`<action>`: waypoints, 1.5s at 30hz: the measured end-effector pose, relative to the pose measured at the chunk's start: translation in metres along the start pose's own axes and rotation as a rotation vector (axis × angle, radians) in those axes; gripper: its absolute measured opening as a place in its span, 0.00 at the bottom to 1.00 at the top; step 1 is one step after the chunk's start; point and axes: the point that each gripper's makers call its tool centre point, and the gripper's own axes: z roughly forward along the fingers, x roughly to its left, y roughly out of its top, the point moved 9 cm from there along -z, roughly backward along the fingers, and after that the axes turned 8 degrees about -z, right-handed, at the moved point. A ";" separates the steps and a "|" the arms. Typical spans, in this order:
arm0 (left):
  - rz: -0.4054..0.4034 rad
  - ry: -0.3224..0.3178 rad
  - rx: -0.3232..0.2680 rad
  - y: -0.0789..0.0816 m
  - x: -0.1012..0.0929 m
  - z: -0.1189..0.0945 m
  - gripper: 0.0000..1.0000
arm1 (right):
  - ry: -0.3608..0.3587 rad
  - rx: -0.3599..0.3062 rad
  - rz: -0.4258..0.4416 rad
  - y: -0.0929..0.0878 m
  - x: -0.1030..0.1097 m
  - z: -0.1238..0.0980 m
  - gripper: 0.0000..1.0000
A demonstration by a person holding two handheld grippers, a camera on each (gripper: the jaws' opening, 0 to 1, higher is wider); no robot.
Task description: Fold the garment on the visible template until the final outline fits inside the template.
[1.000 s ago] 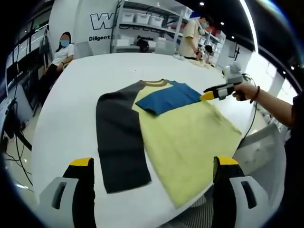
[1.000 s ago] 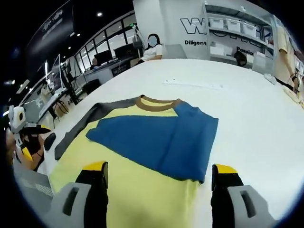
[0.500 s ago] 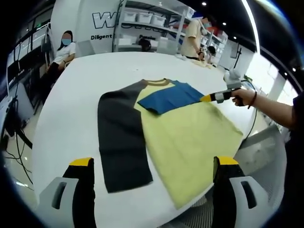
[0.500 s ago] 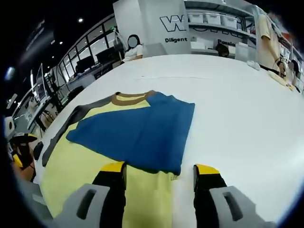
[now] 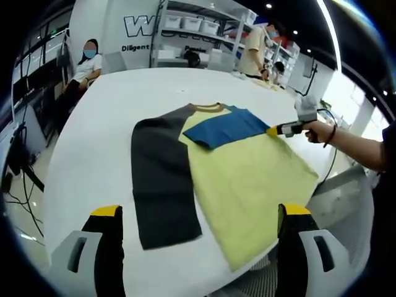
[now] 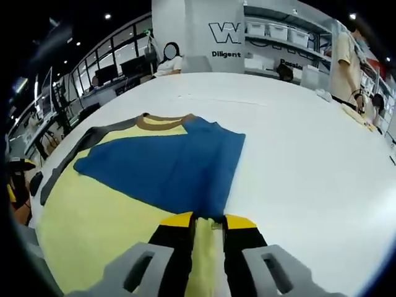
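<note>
Garment (image 5: 235, 173), yellow body with blue sleeve (image 6: 167, 170) folded over, flat on white table (image 5: 93, 161); right gripper (image 6: 207, 224) pinching yellow side edge beside sleeve, left gripper (image 5: 198, 213) spread, hovering clear; lift edge low and carry inward evenly, avoiding wrinkles

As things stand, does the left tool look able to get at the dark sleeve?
Probably yes. The left tool hangs open above the near table edge, and the dark sleeve lies flat and uncovered on the table just ahead of it, with nothing between.
</note>
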 end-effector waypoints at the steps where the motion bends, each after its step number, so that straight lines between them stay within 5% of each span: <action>1: 0.000 0.001 -0.001 0.000 0.000 0.000 0.99 | -0.003 0.001 -0.004 0.000 -0.002 0.001 0.08; 6: -0.003 0.004 0.003 -0.001 0.002 -0.001 0.99 | -0.011 0.015 -0.022 0.000 -0.006 0.001 0.00; 19: -0.001 0.000 0.009 -0.002 0.002 0.000 0.99 | -0.015 0.028 -0.031 -0.002 -0.014 -0.001 0.00; 45: -0.008 0.007 0.026 -0.005 0.003 0.002 0.98 | -0.046 0.067 -0.043 -0.008 -0.062 -0.011 0.00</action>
